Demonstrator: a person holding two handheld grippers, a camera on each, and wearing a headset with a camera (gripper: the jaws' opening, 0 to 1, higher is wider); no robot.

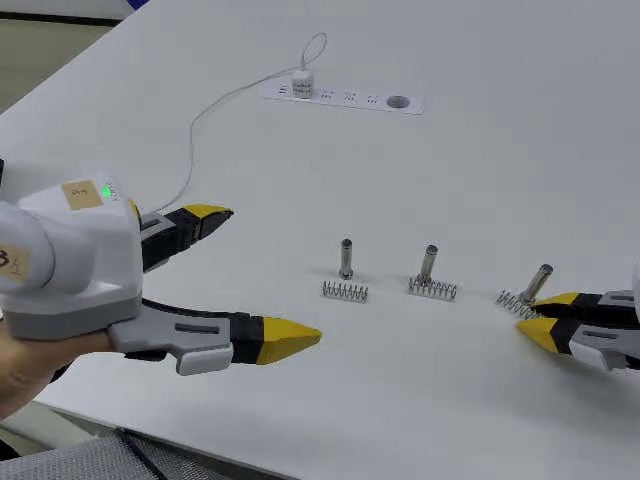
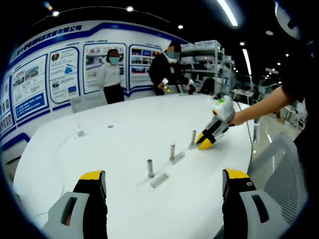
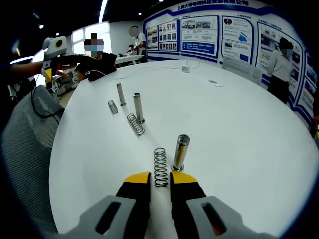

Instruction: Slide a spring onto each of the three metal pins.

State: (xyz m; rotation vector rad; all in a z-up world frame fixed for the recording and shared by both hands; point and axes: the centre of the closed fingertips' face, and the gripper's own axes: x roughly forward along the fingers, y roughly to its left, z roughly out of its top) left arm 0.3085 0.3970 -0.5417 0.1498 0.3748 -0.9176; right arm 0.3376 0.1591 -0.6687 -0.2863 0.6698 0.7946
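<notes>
Three metal pins stand upright in a row on the white table (image 1: 480, 160): left pin (image 1: 346, 258), middle pin (image 1: 428, 262), right pin (image 1: 538, 282). In front of each pin lies a spring: left spring (image 1: 345, 291), middle spring (image 1: 432, 289), right spring (image 1: 514, 302). My right gripper (image 3: 160, 178) sits low on the table with its jaws narrowly apart. The near end of the right spring (image 3: 160, 168) lies between its tips, beside the right pin (image 3: 180, 152). My left gripper (image 1: 258, 275) hovers wide open to the left of the row, holding nothing.
A white power strip (image 1: 340, 97) with a plug (image 1: 303, 84) and a thin cable lies at the back of the table. The table's near edge runs just below my left gripper. People stand beyond the table's far side (image 2: 112, 74).
</notes>
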